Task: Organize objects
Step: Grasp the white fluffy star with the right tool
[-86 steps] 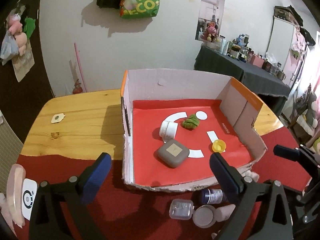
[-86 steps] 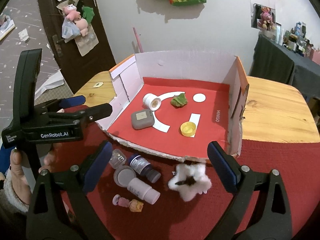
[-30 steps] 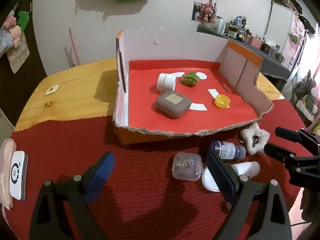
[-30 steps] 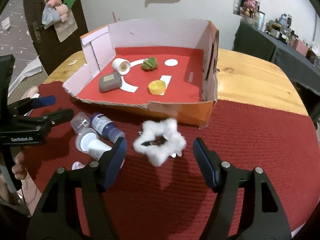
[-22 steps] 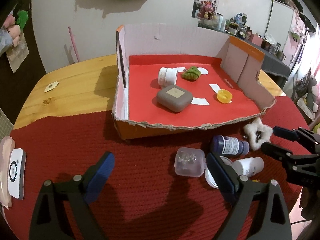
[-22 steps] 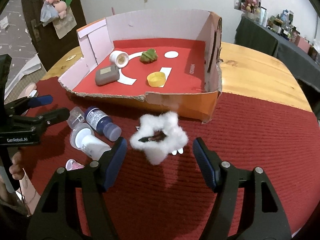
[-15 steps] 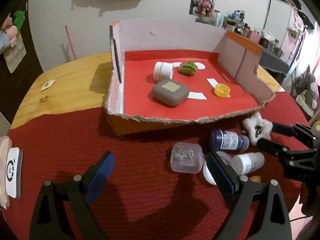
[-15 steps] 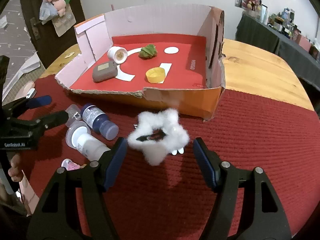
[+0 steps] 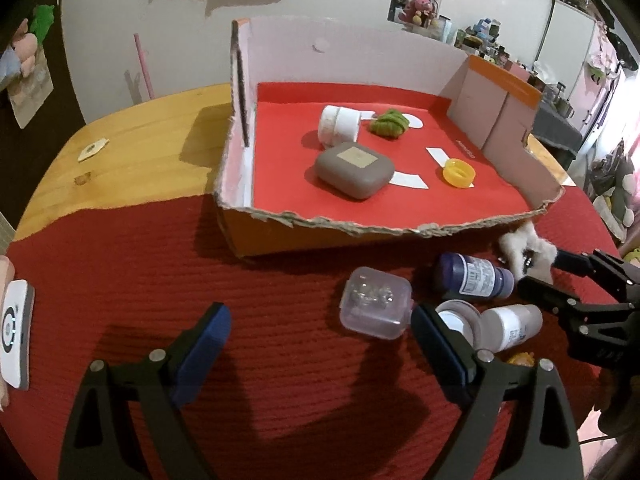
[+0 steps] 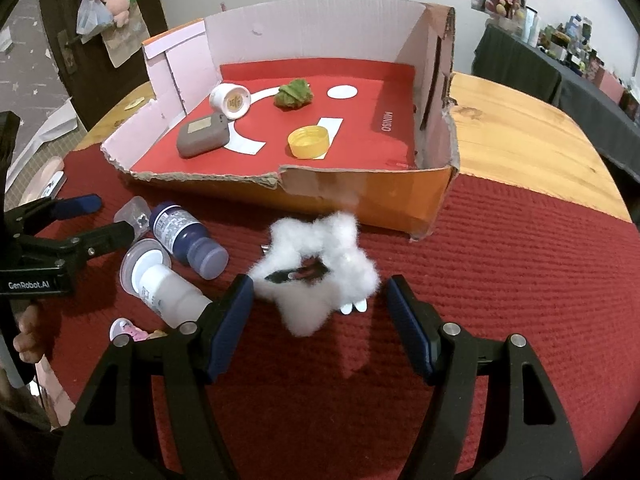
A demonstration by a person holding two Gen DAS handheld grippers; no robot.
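Two bottles [image 10: 188,238] [image 10: 168,294], one box [image 10: 360,204] (cardboard), two grippers [image 9: 318,340] [image 10: 320,312]

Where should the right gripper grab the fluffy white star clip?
Likely across the star's fluffy body, coming down from above. It lies flat on the red cloth, already between the open right gripper fingers; pinch the soft lobes on either side of the dark metal clip at its centre.

Both grippers are made of black plastic. The left gripper [image 9: 320,334] has two long fingers with dark blue pads [image 9: 202,350] on the inner sides and a silver screw on each finger. The right gripper [image 10: 320,320] has the same form, with blue pads [image 10: 230,320] and round silver screws. White letters "GenRobot.AI" are printed on the side of the left one.
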